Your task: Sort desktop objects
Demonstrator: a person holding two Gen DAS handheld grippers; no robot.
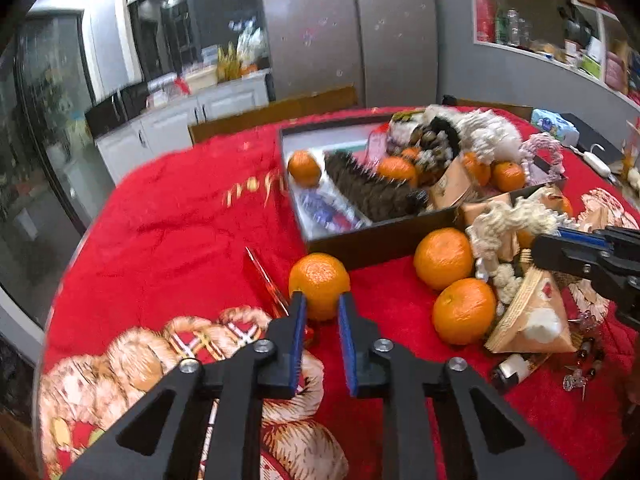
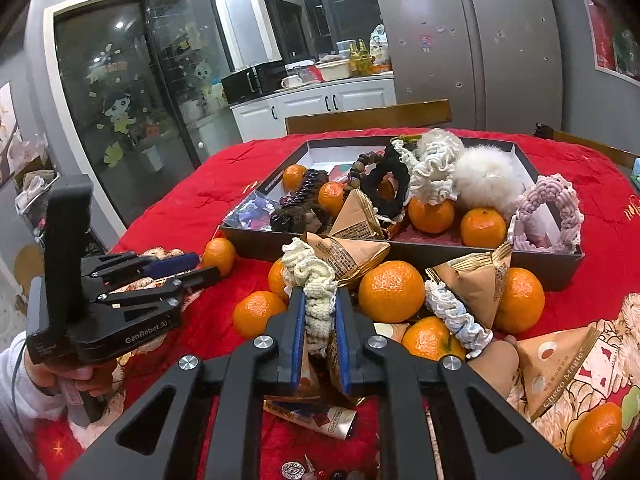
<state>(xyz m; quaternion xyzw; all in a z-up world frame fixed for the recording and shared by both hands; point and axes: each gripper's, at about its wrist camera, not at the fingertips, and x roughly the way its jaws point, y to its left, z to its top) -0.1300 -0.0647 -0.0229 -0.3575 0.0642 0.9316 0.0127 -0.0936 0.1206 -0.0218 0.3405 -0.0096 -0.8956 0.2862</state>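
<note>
Cream scrunchie [image 2: 316, 296] sits pinched in our right gripper [image 2: 320, 312], its long axis running twelve to six. We see the box [image 2: 440, 250] at twelve o'clock, and our left gripper [image 1: 322, 312] pinches a tangerine [image 1: 319, 284].

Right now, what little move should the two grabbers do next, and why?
Probably lift. The left gripper is pinched on a round orange tangerine, and the right gripper squeezes a cream crocheted scrunchie. Both things sit outside the dark shallow box, where similar ones already lie.
</note>
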